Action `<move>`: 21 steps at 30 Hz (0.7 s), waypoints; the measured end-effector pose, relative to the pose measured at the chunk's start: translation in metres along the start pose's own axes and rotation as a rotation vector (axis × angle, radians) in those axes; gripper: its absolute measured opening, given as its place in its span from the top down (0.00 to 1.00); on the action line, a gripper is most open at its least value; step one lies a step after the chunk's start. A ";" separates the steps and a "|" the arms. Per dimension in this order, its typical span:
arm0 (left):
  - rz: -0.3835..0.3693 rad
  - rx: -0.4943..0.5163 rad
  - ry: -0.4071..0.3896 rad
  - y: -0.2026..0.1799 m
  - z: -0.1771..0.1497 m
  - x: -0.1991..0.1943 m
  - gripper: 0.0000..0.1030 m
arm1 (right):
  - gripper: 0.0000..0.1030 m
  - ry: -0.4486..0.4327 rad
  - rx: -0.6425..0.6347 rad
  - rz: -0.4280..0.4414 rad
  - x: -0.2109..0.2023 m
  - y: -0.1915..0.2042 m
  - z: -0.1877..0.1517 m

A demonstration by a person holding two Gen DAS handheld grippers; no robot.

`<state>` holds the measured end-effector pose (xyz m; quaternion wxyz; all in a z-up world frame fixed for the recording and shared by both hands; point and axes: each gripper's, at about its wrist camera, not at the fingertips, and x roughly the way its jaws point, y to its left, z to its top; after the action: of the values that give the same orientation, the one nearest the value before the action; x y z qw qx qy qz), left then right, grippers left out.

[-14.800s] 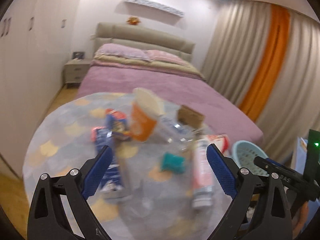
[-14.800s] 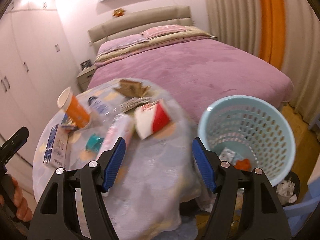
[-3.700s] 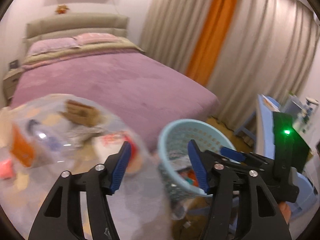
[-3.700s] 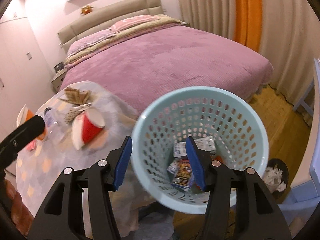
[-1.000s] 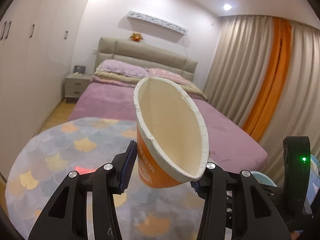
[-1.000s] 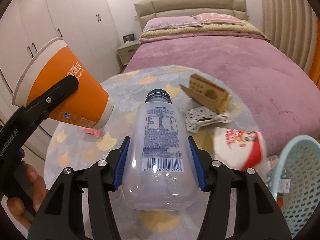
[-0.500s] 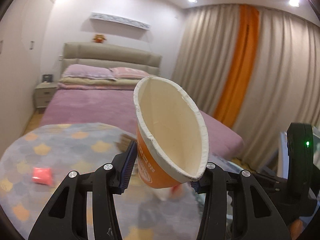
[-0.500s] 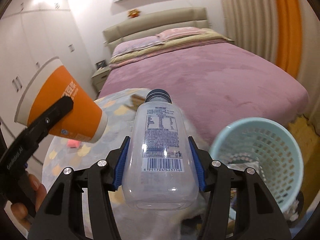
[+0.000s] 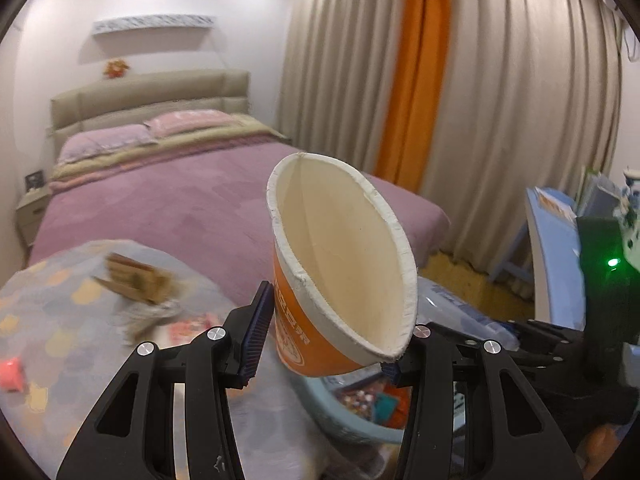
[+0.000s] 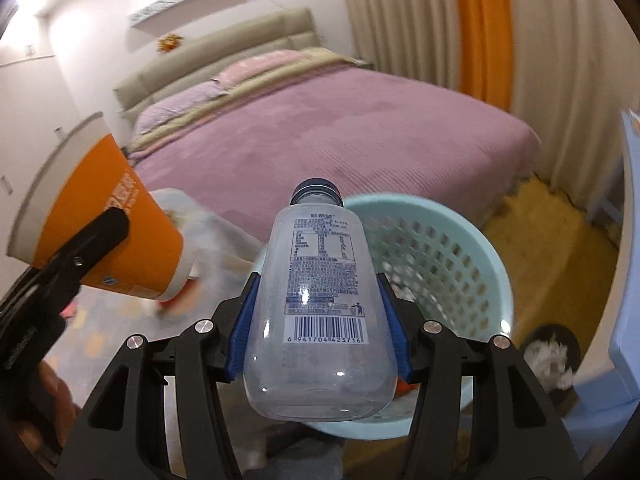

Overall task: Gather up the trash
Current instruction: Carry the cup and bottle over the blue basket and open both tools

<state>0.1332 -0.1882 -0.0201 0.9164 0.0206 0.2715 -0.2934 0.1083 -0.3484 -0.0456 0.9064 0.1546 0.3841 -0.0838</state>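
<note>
My left gripper (image 9: pixel 324 336) is shut on an orange paper cup (image 9: pixel 340 264), squashed oval, its mouth facing the camera. The cup also shows at the left of the right wrist view (image 10: pixel 108 236). My right gripper (image 10: pixel 318 336) is shut on a clear plastic bottle (image 10: pixel 320 304) with a dark cap, held over the near rim of the light blue trash basket (image 10: pixel 452 256). The basket shows below the cup in the left wrist view (image 9: pixel 352 432) with wrappers inside.
A round table with a scale-pattern cloth (image 9: pixel 60 360) holds a brown cardboard piece (image 9: pixel 136 280), crumpled paper, a red-and-white wrapper (image 9: pixel 188 324) and a pink item (image 9: pixel 10 374). A purple bed (image 10: pixel 320 128) lies behind. A blue chair (image 10: pixel 628 280) and a small dark bin (image 10: pixel 554 356) stand right.
Both grippers have swung right with the cup and the bottle, from over the table toward the basket. The bottle now hangs over the basket's rim.
</note>
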 end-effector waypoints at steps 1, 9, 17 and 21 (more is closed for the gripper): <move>-0.020 0.001 0.024 -0.004 -0.001 0.011 0.57 | 0.49 0.012 0.013 -0.026 0.006 -0.008 -0.002; -0.172 -0.046 0.166 -0.017 -0.012 0.068 0.55 | 0.49 0.088 0.099 -0.082 0.042 -0.047 -0.013; -0.189 -0.066 0.188 -0.013 -0.019 0.077 0.40 | 0.47 0.082 0.149 -0.076 0.044 -0.070 -0.014; -0.186 -0.081 0.190 -0.008 -0.020 0.072 0.40 | 0.47 0.071 0.151 -0.064 0.040 -0.071 -0.012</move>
<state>0.1680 -0.2284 -0.0724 0.8554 -0.0140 0.3696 -0.3626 0.1087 -0.4124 -0.0978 0.8748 0.2130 0.4134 -0.1358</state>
